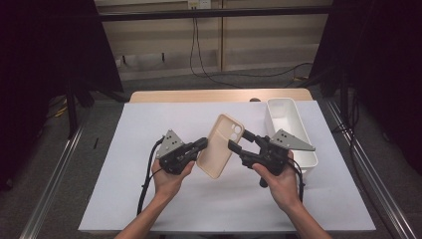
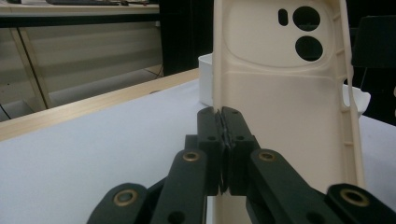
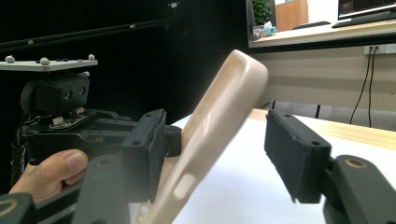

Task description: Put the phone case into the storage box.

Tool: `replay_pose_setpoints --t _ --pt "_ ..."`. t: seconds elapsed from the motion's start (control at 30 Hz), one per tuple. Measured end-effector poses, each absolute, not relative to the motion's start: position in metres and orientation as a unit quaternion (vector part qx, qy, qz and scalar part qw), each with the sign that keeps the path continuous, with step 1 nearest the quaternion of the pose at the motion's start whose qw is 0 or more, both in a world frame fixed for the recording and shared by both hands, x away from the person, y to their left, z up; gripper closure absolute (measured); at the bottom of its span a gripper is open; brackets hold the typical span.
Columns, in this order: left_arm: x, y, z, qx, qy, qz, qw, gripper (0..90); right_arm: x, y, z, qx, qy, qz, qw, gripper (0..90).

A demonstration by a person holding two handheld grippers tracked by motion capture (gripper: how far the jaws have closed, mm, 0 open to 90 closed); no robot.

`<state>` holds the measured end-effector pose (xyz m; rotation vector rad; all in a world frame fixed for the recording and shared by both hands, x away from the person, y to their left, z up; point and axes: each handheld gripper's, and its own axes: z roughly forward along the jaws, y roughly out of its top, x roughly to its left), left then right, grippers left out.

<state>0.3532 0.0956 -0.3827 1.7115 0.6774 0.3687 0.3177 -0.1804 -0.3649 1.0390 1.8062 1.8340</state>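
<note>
the beige phone case (image 1: 221,146) is held off the table, pinched at its edge by the left gripper (image 1: 201,145) w/ jaws clamped — the right gripper (image 1: 239,143) is set wide around the opposite edge, prob. for a handover.

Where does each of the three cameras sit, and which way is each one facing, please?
High view: above the person's side, looking forward and down on the table; both forearms, left gripper and right gripper show.
Left gripper view: on the left gripper, looking along its shut jaws at the phone case.
Right gripper view: on the right gripper, its open jaws astride the case, the left hand beyond.
Shared: the case, seen in all three views.
</note>
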Motion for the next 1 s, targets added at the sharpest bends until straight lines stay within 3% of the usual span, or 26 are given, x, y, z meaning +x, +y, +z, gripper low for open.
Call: replay_pose_setpoints --t 0.5,1.0 --pt "0.3533 0.0958 -0.3832 0.735 0.292 0.163 0.590 87.8 0.3219 -0.1762 -0.3677 0.382 0.623 0.665 0.152 63.7" --pt "0.3528 0.0970 -0.3842 0.734 0.294 0.172 0.587 87.7 0.3226 -0.1746 -0.3700 0.383 0.613 0.675 0.149 77.6"
